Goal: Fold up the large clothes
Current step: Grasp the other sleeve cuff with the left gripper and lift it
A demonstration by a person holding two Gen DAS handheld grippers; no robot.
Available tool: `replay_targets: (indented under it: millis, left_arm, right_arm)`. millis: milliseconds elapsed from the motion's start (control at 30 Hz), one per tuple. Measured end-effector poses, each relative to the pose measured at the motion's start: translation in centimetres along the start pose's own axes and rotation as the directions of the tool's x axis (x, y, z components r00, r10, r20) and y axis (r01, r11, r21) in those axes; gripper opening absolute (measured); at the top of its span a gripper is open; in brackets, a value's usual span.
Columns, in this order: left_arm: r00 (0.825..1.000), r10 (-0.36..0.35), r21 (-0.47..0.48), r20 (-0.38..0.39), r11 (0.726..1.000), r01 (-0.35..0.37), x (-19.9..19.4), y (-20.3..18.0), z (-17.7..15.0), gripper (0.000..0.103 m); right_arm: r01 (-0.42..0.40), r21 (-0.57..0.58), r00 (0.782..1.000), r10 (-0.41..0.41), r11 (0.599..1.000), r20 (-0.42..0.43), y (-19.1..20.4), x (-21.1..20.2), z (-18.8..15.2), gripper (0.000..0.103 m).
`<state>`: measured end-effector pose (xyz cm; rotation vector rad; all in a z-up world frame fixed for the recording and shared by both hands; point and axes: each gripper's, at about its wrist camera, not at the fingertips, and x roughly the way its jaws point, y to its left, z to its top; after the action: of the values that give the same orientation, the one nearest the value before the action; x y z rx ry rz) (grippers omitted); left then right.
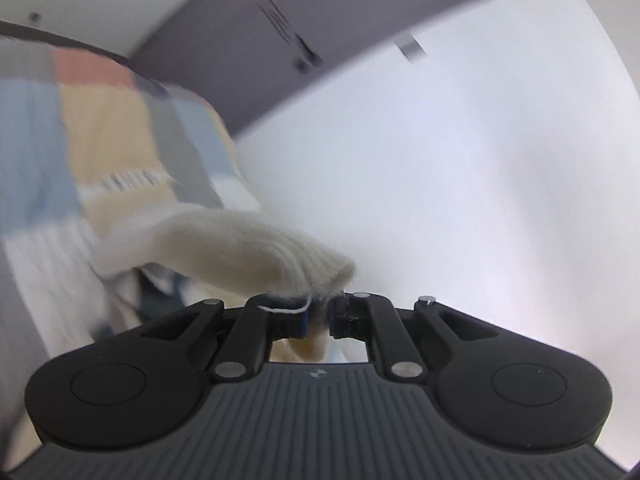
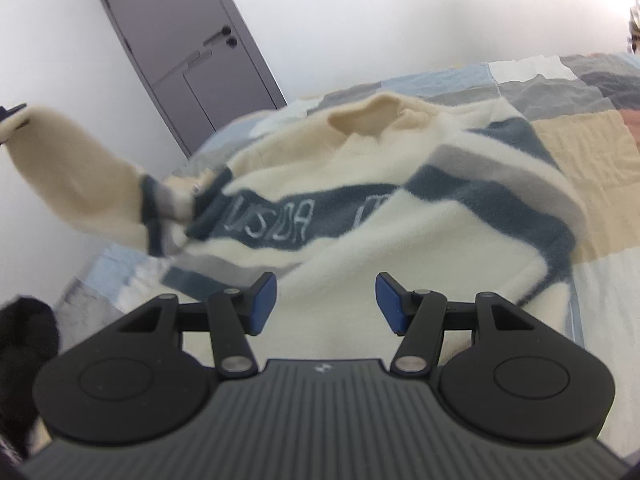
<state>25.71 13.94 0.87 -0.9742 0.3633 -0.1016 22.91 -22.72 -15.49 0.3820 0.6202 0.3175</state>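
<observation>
**Left wrist view has the grip, right wrist view has the whole garment**

Left wrist view: left gripper (image 1: pixel 318 318) pressed together on the ribbed cream cuff (image 1: pixel 280 258) of the sweater's sleeve, a loose white thread trailing across the left pad. Cuff bulges out above the jaws; a fold of cream fabric shows behind and below them. Background badly blurred — patchwork bedspread (image 1: pixel 100 120) at left, dark grey door (image 1: pixel 320 20) tilted across the top, white wall (image 1: pixel 460 180) filling the right.

Right wrist view: right gripper (image 2: pixel 326 304) spread, blue pads (image 2: pixel 266 294) well apart, nothing between them; it hangs over the lower body of the sweater (image 2: pixel 360 248). This view alone shows the garment's layout — cream knit with dark blue and grey bands, white lettering across the chest band, neck opening (image 2: pixel 372 118) toward the far side, lying on the same bedspread (image 2: pixel 580 140). One sleeve (image 2: pixel 76 172) is lifted off the bed toward the upper left, blurred, its end at the frame edge beside a dark shape I cannot make out clearly. Door (image 2: pixel 180 40) stands closed against the wall behind. Something black (image 2: pixel 24 344) sits at lower left, unidentifiable.
</observation>
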Motion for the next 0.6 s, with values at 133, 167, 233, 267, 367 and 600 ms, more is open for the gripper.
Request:
replay_targets:
  millis: [133, 167, 233, 267, 367, 600]
  left_arm:
    - [0.994, -0.004, 0.091, -0.109, 0.996, 0.014, 1.0, -2.6, -7.0, 0.010]
    - [0.992, 0.009, 0.108, -0.128, 0.994, 0.005, 1.2, -2.9, -8.9, 0.010]
    - [0.984, 0.008, 0.093, -0.181, 0.996, 0.009, 2.2, -2.3, -12.3, 0.010]
    - [0.978, 0.021, 0.085, -0.209, 0.996, -0.003, 2.7, -1.9, -13.9, 0.010]
    - [0.961, 0.080, 0.137, -0.263, 0.990, -0.045, 4.1, 0.0, -18.3, 0.010]
    - [0.869, 0.216, 0.254, -0.446, 0.961, -0.109, 6.8, 6.6, -26.8, 0.011]
  right_arm:
    - [0.006, 0.064, 0.999, -0.009, 0.998, 0.048, -1.9, -2.2, 0.4, 0.059]
    - [0.015, 0.078, 0.998, -0.020, 0.997, 0.058, -2.3, -2.5, 0.4, 0.059]
    - [0.038, 0.105, 0.997, -0.045, 0.994, 0.068, -3.2, -3.0, 0.6, 0.059]
    - [0.041, 0.124, 0.996, -0.051, 0.991, 0.076, -3.7, -3.3, 0.8, 0.059]
    - [0.068, 0.152, 0.990, -0.085, 0.986, 0.108, -4.7, -4.1, 1.1, 0.059]
    - [0.092, 0.194, 0.986, -0.117, 0.977, 0.122, -6.2, -4.4, 1.5, 0.059]
